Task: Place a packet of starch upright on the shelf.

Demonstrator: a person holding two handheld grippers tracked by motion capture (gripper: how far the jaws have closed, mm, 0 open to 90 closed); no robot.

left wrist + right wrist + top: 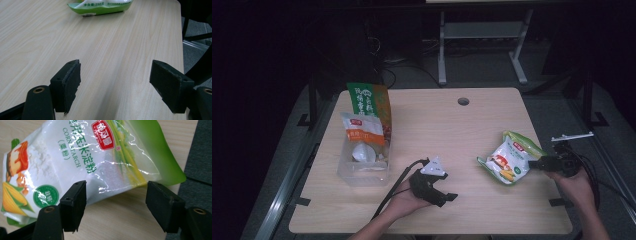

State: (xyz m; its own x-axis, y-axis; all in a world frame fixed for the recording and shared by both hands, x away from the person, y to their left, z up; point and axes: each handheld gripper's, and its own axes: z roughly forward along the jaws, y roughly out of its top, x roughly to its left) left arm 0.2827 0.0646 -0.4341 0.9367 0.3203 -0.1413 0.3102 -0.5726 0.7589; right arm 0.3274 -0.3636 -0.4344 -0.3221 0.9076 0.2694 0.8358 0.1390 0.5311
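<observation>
A green and white corn starch bag [511, 158] lies flat on the wooden table [447, 125] at the right. My right gripper [536, 164] is at the bag's right edge, open, its jaws just short of the bag [82, 157] with only its edge between them. My left gripper [447, 192] rests in a hand at the table's front middle, open and empty, pointing toward the bag [100, 6]. Its pads [71, 80] hover over bare wood.
A clear plastic bin [362, 167] at the left holds an orange and white packet [362, 132] and a tall green and orange bag [371, 102]. A round cable hole [463, 101] sits at the table's back. The table's right edge [557, 185] is close to my right hand.
</observation>
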